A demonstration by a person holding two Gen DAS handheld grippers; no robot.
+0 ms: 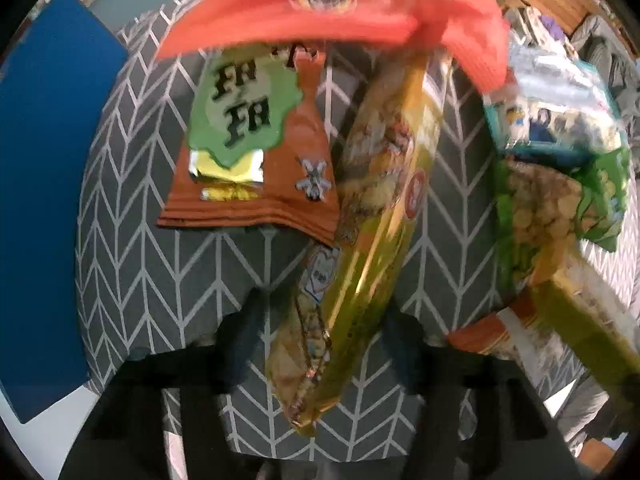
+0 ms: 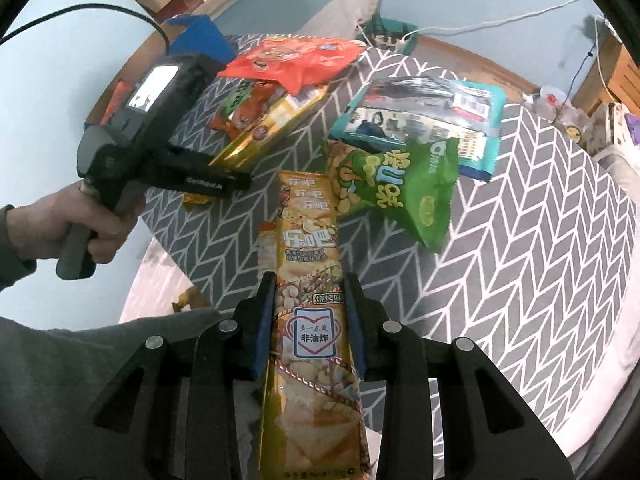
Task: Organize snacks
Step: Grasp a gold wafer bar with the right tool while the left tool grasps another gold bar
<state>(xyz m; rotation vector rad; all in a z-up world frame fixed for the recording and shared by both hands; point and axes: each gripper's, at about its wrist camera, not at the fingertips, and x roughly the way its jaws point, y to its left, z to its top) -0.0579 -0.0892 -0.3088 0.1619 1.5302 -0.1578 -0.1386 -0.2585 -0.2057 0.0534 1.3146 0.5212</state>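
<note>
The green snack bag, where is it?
In the right wrist view the green snack bag lies on the grey zigzag cloth, right of middle, overlapping the teal packet behind it.

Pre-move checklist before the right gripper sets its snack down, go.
1. Right gripper shut on the yellow snack pack: ok, both pads press its sides.
2. Held pack clear of the green bag: cannot tell; in the right wrist view its far end overlaps the bag's edge.
3. Left gripper holds the second yellow pack: cannot tell; the pack lies between its fingers, pad contact blurred.
4. Free patterned cloth to set down on: ok, bare to the right of the green bag.
5. Red bag stable: not ok, it lies loosely on top of other packs.
6. Teal pack out of the way: ok.
</note>
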